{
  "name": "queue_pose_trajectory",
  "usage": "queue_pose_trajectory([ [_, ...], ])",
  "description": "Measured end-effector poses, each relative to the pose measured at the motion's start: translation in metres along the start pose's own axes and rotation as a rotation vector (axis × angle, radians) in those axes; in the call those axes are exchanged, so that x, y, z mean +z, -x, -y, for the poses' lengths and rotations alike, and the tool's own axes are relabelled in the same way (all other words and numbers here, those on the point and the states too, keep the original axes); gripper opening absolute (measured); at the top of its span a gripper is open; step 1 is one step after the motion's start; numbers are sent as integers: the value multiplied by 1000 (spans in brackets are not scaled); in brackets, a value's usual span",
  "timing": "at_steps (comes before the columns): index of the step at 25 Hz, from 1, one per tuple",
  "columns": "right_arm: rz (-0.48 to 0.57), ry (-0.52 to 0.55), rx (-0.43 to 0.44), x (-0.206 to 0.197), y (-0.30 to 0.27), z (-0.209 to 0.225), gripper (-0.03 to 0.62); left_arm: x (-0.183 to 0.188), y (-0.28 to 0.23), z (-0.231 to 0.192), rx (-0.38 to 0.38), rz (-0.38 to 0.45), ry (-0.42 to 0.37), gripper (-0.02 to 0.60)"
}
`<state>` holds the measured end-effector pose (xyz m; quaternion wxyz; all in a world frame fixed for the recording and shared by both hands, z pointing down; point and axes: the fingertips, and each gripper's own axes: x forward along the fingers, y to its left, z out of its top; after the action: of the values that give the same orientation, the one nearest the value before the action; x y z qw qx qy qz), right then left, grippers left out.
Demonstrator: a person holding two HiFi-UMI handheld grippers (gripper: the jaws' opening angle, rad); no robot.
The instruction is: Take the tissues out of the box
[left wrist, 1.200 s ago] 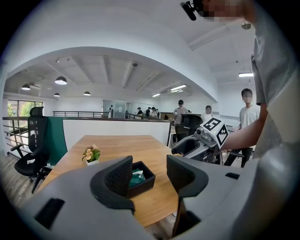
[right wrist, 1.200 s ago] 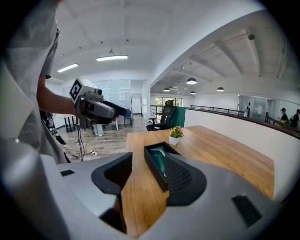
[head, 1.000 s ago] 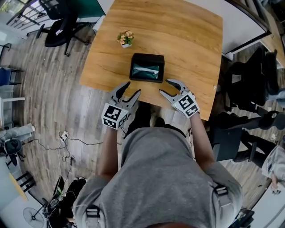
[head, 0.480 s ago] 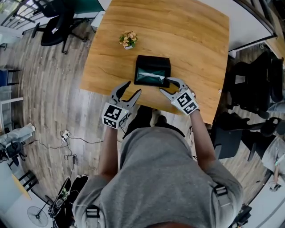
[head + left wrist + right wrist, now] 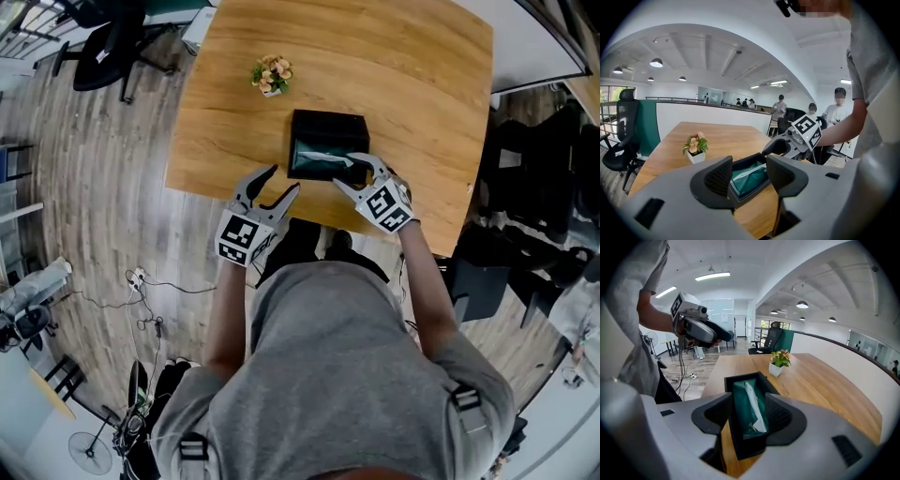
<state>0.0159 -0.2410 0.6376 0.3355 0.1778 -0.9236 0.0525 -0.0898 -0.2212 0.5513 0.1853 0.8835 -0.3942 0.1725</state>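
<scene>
— Both sets of jaws?
— I log left gripper (image 5: 284, 179): jaws apart, empty, near the table (image 5: 403, 94) edge. Right gripper (image 5: 350, 172): jaws apart, above the box (image 5: 326, 127); tissues (image 5: 322, 157) inside.

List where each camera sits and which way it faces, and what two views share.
Head view: on the head, steeply down at table, tissue box, left gripper, right gripper; grey shirt shows.
Left gripper view: on that gripper, along its open jaws toward the box; right gripper, forearm show.
Right gripper view: on that gripper, along open jaws over the box; left gripper shows.
Both gripper views share the potted plant.
</scene>
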Motion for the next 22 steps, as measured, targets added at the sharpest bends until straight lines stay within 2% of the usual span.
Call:
queue_pose_trajectory([
  [8,-85,47,9,-5,-24,3,233,-17,-15,-11,-48,-42,-41,229],
  [17,-182,126,59,-12,-55,-2,242,-22,-26,-24,-90,-61,-45,229],
  [22,-214,135,57,-15,-69,0,242,-26,-29,-32,-102,-75,-50,229],
])
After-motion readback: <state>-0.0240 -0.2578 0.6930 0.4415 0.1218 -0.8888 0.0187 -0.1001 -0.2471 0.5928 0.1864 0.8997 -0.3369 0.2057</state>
